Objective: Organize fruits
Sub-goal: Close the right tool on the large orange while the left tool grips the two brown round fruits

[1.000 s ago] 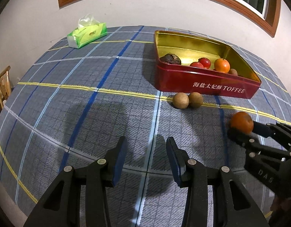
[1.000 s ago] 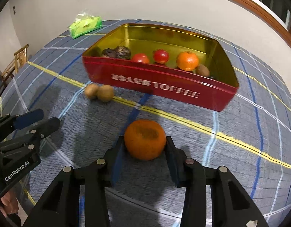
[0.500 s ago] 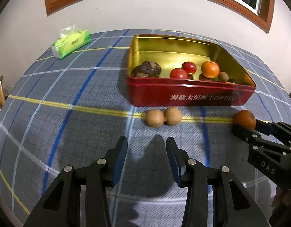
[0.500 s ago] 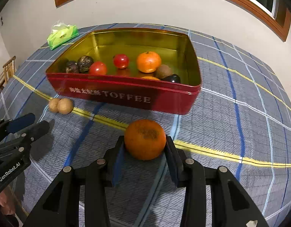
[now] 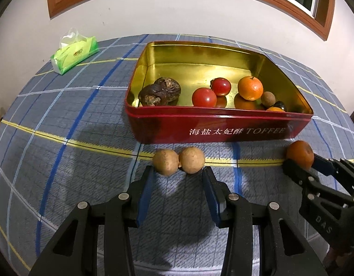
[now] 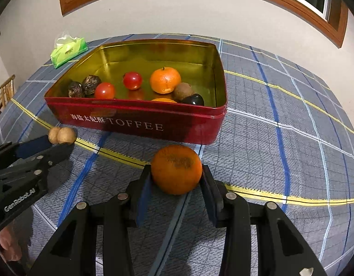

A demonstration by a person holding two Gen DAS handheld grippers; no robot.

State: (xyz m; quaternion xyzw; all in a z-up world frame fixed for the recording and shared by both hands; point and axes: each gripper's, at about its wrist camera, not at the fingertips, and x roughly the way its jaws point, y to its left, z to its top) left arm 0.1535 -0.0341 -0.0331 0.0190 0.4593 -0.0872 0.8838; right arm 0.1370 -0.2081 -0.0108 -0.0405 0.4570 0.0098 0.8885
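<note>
— Where the red tin's (image 5: pixel 218 126) near wall rises, what does it hide?
— Part of an orange fruit and a dark one in the left wrist view; the right wrist view shows that dark fruit (image 6: pixel 193 99) plainly.
— And the grippers?
— The right hand-held gripper (image 6: pixel 176 179) is clenched on an orange (image 6: pixel 176 169) above the worktop (image 6: pixel 280 151), just before the tin. The left hand-held gripper (image 5: pixel 178 179) stands released, two brown fruits (image 5: pixel 178 163) just beyond its fingertips.
</note>
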